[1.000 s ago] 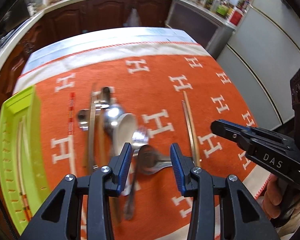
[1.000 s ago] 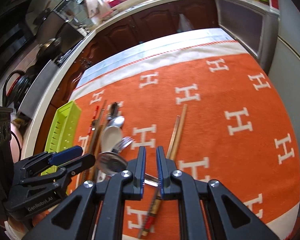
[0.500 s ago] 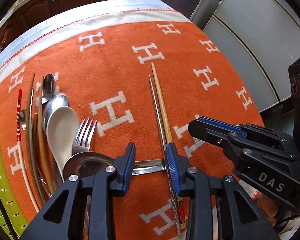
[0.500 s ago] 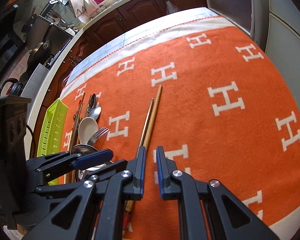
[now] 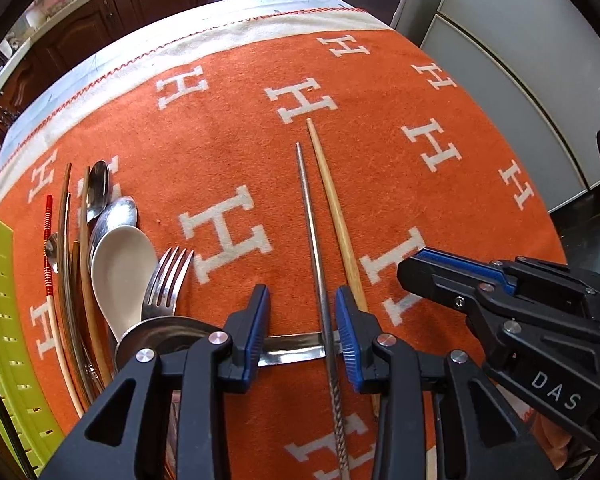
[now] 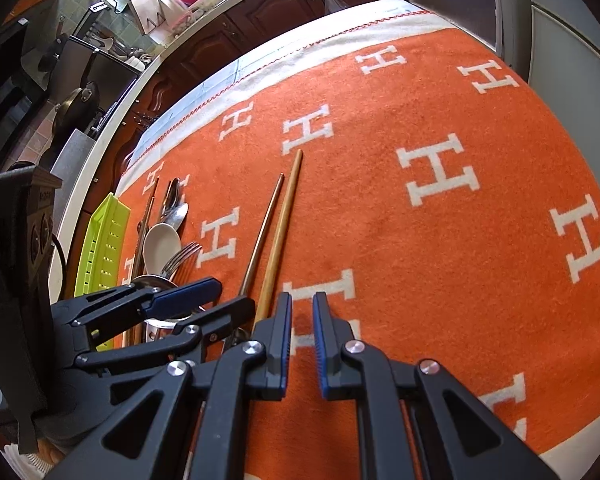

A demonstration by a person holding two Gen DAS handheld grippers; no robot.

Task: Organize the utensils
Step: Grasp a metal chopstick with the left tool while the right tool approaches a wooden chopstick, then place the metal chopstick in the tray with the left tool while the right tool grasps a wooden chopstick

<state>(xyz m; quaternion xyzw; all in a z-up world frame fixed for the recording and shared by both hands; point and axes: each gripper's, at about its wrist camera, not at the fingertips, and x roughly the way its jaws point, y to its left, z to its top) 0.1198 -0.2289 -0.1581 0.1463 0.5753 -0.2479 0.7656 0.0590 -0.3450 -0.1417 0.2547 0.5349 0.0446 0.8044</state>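
The orange blanket (image 5: pixel 228 128) with white H marks covers the desk and fills most of both views. At the far left edge of the left wrist view stands the green tray (image 5: pixel 0 312), which looks to be where the utensils are meant to go. Just right of it, in the lower left, lies a crowded heap: a white spoon (image 5: pixel 120 272), a fork (image 5: pixel 166 280), a large steel ladle (image 5: pixel 168 336) whose handle runs rightward under the tool, several thin sticks and a red-wrapped chopstick (image 5: pixel 48 240).

In the centre of that view, well apart from the heap, lie a metal chopstick (image 5: pixel 312 232) and a wooden chopstick (image 5: pixel 332 204) side by side, nearly touching.

The left tool (image 5: pixel 300 328) stands moderately wide, holding nothing, straddling the metal chopstick and the ladle handle where they cross. The right tool (image 6: pixel 302 332) is narrow, almost closed and empty, low in its own view just right of the wooden chopstick.

The main risk, as I judge it: closing here could pinch the ladle handle with the thin chopstick, dragging the ladle and upsetting the heap. The round metal chopstick may also roll or slip from the pads, or nudge its wooden neighbour askew. The two tools sit near each other and could collide.
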